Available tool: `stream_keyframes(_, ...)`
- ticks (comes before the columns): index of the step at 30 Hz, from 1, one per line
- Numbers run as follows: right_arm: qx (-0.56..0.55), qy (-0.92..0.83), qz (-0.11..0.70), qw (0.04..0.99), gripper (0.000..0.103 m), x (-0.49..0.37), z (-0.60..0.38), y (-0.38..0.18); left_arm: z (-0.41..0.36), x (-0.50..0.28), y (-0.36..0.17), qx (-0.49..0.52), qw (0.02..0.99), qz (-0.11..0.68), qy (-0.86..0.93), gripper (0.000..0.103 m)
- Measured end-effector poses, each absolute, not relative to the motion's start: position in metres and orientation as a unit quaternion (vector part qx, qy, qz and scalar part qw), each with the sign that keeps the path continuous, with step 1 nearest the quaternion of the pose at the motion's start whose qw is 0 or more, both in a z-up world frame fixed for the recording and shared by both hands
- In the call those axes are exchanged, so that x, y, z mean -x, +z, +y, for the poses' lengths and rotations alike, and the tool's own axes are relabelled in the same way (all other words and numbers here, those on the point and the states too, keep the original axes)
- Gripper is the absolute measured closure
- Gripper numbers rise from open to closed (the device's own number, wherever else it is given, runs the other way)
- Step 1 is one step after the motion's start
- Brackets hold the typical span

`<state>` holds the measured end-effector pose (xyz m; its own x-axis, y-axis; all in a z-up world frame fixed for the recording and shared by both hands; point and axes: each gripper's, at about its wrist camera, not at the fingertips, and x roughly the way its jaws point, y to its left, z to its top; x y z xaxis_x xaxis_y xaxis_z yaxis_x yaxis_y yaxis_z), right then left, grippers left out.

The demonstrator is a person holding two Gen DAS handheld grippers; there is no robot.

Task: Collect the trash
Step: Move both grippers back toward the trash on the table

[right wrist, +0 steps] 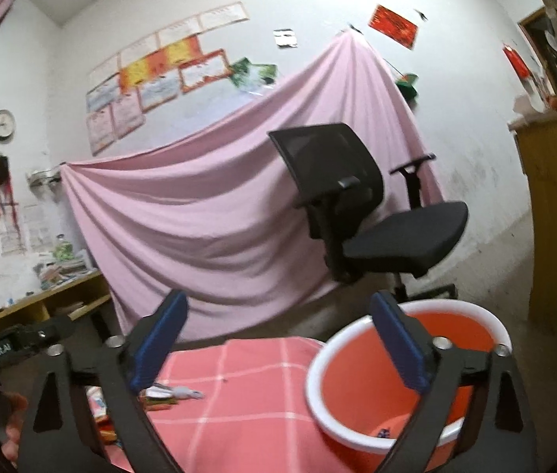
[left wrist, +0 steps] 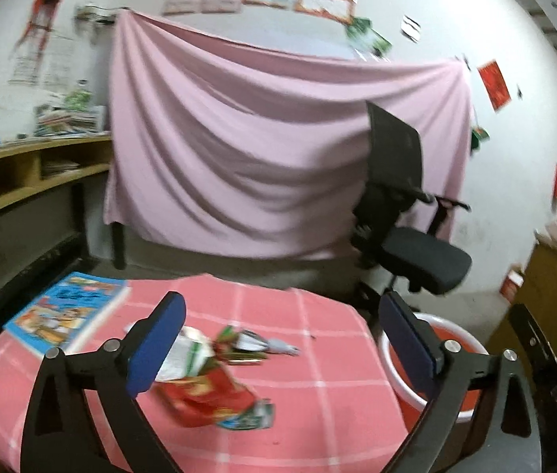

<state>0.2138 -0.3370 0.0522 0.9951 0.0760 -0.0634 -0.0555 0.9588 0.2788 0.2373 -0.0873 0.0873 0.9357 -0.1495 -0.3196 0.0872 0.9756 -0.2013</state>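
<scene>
Left tool nearest the lens: black plastic linkage arms with metal rivets, two ribbed blue pads spread wide, released, nothing between them. It hangs above the table, which wears a pink cloth with a white grid, soft and slightly rumpled.

Trash on the cloth below the left tool: a crinkled red foil wrapper with a green printed end, a white-and-green crumpled packet partly hidden behind the left pad, a small red-green wrapper, and a grey scrap just beside it. All blurred; print unreadable. A blue picture book, flat and rectangular, lies at the table's far left corner.

Right tool: same black arms and blue pads, also spread open and empty. Its right pad overlaps the view of a round plastic bin, orange inside with a white rim, just beside the table's right edge; a small dark speck lies at the bottom, too small to identify. The near rim is cut off by the tool arms.

Behind: draped pink sheet, smooth folds; black mesh-back office chair; wooden shelf with clutter, blurred.
</scene>
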Motion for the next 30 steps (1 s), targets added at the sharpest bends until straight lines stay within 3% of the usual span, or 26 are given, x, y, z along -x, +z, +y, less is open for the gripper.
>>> stream_keyframes(19,-0.047,0.100,-0.016,0.994,0.000,-0.185,-0.243,0.047,0.030,-0.165,0.041,0.116,0.985,0.116,0.051,0.002)
stream_keyframes(30,-0.003,0.123,0.068,0.990,0.000,-0.213,-0.220,0.026,0.034,-0.184,0.003,0.117,0.979,0.165,0.021,0.002)
